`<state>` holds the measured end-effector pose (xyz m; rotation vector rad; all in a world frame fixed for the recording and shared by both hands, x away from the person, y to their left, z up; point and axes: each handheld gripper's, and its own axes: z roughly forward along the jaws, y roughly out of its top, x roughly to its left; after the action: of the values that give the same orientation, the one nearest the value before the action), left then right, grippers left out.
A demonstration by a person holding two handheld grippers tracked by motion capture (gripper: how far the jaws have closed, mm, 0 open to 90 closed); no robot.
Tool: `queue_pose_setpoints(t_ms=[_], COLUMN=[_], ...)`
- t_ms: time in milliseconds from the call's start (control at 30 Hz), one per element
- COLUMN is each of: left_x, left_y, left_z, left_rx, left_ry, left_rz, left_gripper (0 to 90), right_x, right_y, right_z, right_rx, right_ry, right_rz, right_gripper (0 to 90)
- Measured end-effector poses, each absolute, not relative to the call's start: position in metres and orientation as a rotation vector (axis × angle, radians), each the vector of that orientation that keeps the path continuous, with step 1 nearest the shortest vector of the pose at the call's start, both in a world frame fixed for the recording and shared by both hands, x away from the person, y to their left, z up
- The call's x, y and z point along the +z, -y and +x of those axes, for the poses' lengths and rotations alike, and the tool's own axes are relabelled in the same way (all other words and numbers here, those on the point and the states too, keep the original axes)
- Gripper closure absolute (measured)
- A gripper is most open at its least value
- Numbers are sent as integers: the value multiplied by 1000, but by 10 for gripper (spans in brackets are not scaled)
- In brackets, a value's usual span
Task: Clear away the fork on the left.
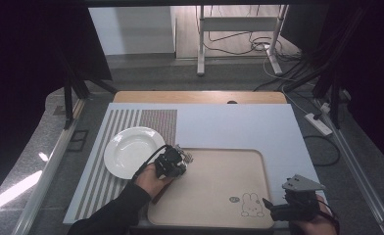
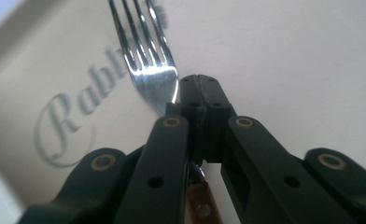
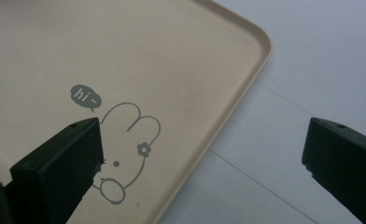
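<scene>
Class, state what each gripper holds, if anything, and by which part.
The left gripper grips a fork at the neck just below its tines. The right gripper is open, holding nothing.

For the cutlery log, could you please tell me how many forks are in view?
1. The fork is clamped in the left gripper over the tray's near-left corner, tines pointing away from the jaws. None lies elsewhere on the table, though the hand could hide another.

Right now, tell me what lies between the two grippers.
In the high view, bare tray floor with a rabbit drawing lies between the left gripper, which holds a fork, and the right gripper.
</scene>
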<state>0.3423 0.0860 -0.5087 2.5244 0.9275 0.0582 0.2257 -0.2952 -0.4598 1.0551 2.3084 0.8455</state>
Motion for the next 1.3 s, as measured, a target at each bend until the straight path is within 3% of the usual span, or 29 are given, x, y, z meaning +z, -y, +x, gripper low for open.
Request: queue_pose_setpoints(t_ms=[600, 933, 1300], left_x=[-509, -510, -503], left_y=[-123, -128, -128], left_z=[356, 356, 351], left_rx=[78, 69, 56], left_ry=[-1088, -1094, -1022], left_rz=[2485, 2478, 2434], left_gripper=[888, 887, 749], right_x=[-460, -460, -460], right_y=[295, 295, 295], right_z=[225, 225, 225], right_rx=[842, 840, 839], right_ry=[-2314, -2316, -2319], right_rz=[1045, 1043, 1041], right_gripper=[0, 0, 0])
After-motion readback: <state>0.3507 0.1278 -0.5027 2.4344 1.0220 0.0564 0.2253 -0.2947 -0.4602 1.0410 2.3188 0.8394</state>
